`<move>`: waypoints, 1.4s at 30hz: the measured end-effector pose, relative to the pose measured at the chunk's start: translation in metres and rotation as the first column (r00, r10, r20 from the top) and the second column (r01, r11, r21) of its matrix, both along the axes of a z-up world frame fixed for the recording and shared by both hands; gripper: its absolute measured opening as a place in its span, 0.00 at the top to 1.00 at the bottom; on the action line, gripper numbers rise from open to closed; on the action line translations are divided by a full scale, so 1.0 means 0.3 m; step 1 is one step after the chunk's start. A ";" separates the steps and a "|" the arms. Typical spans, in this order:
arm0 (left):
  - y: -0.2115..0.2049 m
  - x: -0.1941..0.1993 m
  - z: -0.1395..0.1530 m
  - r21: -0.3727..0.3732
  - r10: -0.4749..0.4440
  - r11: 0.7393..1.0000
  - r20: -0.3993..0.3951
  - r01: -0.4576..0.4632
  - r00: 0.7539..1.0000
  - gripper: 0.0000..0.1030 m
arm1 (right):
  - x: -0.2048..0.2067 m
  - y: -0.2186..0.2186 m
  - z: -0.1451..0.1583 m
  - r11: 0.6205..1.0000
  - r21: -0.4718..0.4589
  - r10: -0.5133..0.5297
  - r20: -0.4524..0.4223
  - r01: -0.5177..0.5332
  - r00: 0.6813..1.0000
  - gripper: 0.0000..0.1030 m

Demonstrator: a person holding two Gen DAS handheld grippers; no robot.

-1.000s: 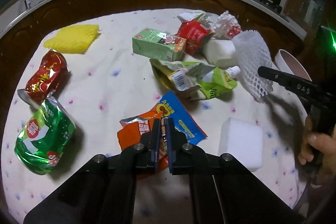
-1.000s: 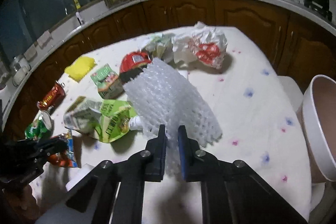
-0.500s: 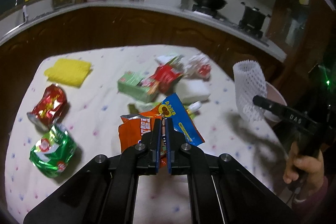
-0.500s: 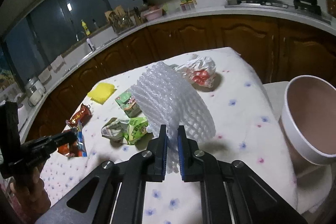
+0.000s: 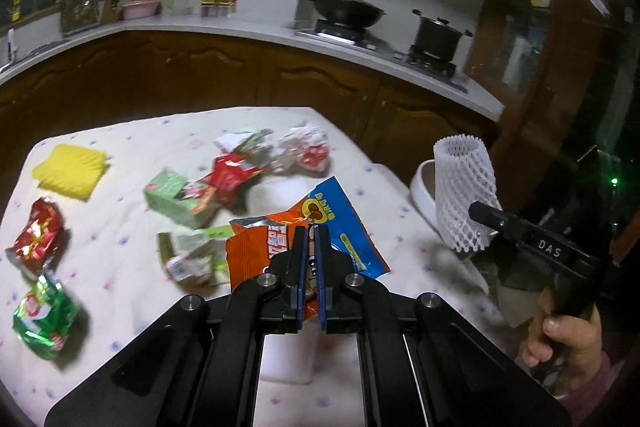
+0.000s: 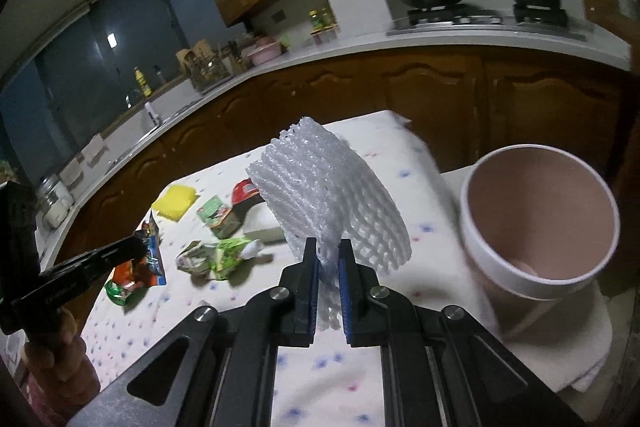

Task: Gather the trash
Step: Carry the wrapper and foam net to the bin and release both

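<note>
Left gripper (image 5: pixel 311 259): we have it pinched on the orange-and-blue snack wrapper (image 5: pixel 280 239), lifted at frame centre
Right gripper (image 6: pixel 329 277): we have it clamped on the white foam net (image 6: pixel 332 195), mid-frame
Bin (image 6: pixel 538 223): right of frame, looks nearly empty
Left to do: green carton (image 5: pixel 176 197), red packet (image 5: pixel 36 231), green packet (image 5: pixel 44 315) lie on the table (image 5: pixel 120 235)

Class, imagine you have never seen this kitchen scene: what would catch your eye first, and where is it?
Most striking is the white foam net sleeve, pinched in the right gripper above the table, beside the white bin at the table's right edge. Next, the orange-and-blue snack wrapper clamped in the left gripper, over crumpled packets scattered on the dotted tablecloth.
</note>
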State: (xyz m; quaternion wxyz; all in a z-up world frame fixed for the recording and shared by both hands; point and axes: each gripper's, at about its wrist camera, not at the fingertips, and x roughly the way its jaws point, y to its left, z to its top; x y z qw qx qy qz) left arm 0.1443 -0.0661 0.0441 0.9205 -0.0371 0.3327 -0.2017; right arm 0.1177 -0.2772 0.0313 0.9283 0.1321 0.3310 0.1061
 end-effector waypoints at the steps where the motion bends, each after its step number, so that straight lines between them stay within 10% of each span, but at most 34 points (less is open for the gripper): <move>1: -0.016 0.003 0.003 -0.002 -0.009 1.000 0.003 0.009 1.000 0.97 | -0.006 -0.020 0.003 1.000 0.000 -0.013 0.002 0.013 1.000 0.91; 25: -0.562 0.186 0.055 -0.065 -0.234 0.970 0.015 0.235 0.972 0.97 | -0.008 -0.454 0.010 0.968 0.021 -0.250 -0.002 0.250 0.968 0.91; 42: -0.895 0.375 -0.117 -0.036 -0.311 0.951 -0.116 0.309 0.943 0.92 | 0.105 -0.631 -0.119 0.956 0.030 -0.287 -0.097 0.291 0.953 0.87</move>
